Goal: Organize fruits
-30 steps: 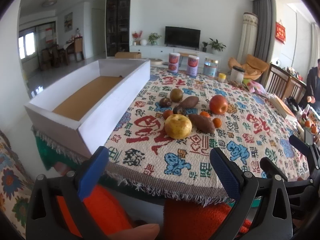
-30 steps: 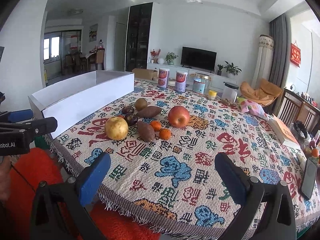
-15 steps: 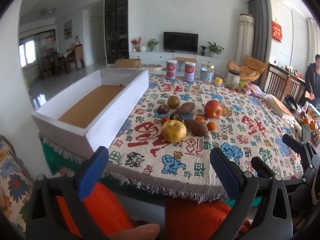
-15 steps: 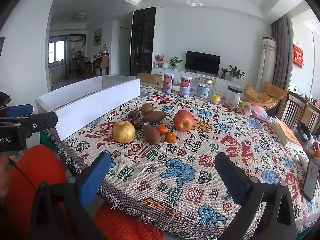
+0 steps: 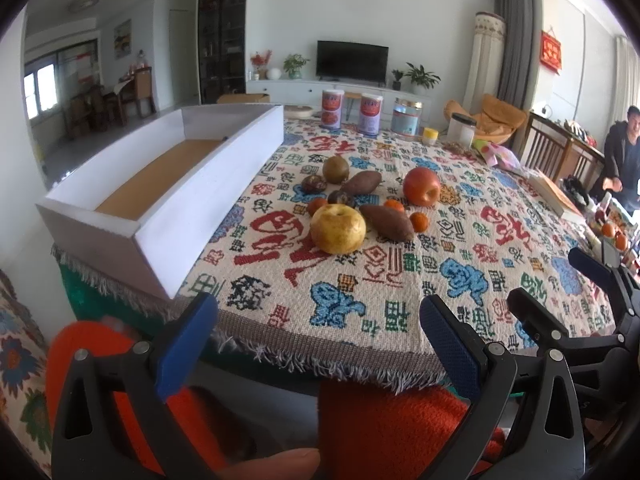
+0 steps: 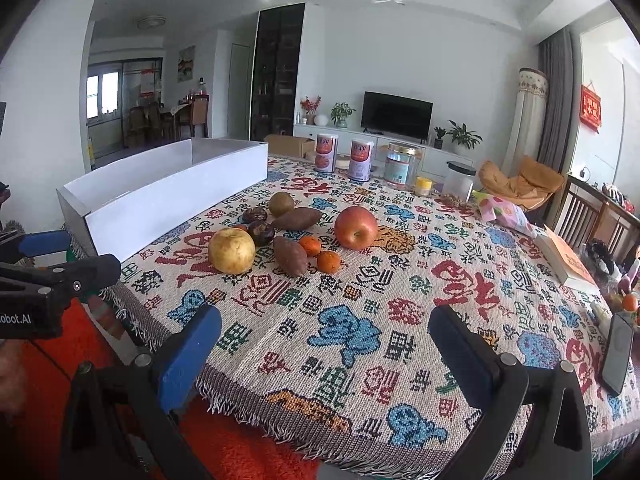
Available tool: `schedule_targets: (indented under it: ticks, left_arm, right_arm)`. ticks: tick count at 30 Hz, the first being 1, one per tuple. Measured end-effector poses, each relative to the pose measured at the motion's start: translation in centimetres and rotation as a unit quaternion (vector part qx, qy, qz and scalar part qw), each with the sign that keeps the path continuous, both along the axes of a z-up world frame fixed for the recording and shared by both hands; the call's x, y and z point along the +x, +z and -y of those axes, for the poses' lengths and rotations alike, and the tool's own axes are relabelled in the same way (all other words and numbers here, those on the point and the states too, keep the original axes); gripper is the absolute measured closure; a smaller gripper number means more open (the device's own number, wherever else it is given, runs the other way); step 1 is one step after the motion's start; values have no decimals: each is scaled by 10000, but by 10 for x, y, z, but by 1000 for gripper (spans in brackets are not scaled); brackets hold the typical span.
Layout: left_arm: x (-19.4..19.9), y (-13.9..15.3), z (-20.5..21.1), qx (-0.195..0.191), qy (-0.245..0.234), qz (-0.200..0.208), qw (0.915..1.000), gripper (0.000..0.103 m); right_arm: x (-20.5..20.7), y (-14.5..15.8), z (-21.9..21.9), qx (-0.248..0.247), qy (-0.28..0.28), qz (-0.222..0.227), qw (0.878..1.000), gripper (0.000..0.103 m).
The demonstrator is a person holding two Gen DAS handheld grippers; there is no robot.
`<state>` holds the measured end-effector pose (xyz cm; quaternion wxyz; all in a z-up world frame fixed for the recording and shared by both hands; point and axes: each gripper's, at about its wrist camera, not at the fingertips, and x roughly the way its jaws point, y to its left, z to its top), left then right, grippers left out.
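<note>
Patterned cloth [image 6: 360, 320] with red, blue and green motifs covers the table that fills both wrist views, with a living room and a television behind it. At the left of each frame a long white box [image 5: 192, 184] with a brown floor sits along the table's edge, nothing visible inside it. Just right of it, in the upper middle of each frame, the fruits cluster together: a yellow pear [image 6: 231, 250] nearest the camera, two dark round fruits [image 6: 261, 232] and a greenish one [image 6: 281, 203] behind it, two sweet potatoes [image 6: 291, 256], small oranges [image 6: 328, 261], and a red apple [image 6: 356, 227] at the right of the group. Three cans [image 6: 361, 160] and jars stand farther back. A book [image 6: 568, 260] and a phone [image 6: 618, 354] lie toward the right edge. The left gripper [image 5: 316, 344] hangs at the bottom of its frame, below the near table edge, blue pads spread wide with nothing between them. The right gripper [image 6: 324, 354] is likewise spread wide and holds nothing, low over the near cloth, well apart from the fruit.
</note>
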<state>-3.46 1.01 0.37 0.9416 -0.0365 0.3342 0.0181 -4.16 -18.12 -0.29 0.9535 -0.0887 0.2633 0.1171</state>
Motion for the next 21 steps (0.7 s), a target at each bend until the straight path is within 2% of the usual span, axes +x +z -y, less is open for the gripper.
schedule_targets:
  ticks: [5,9,11,15,18,21]
  left_arm:
    - [-1,-5,-8,-75,105,-116,9998,1]
    - [-2,-4,-11,-15,211,-59,9998,1]
    - [1,-8,-14,-42,261,-159,9995,1]
    - [6,-19,-17,1,327,-352,9988,1]
    - [15,-26,-12,171,225,-482,9984,1]
    - [40,-32,-2,370,-80,-712,9967,1]
  right_arm:
    - [3,-8,-8,26,144,-157,9998,0]
    - [-3,-7,-11,18,234,-54,9997,0]
    - [-5,-5,-9,58,226,26,9997,0]
    - [-2,-8,-3,157,164,-87,9997,0]
    - [3,-13,1,243,128,-195,9994,0]
    - [5,-15,3,313,121,-251,9991,0]
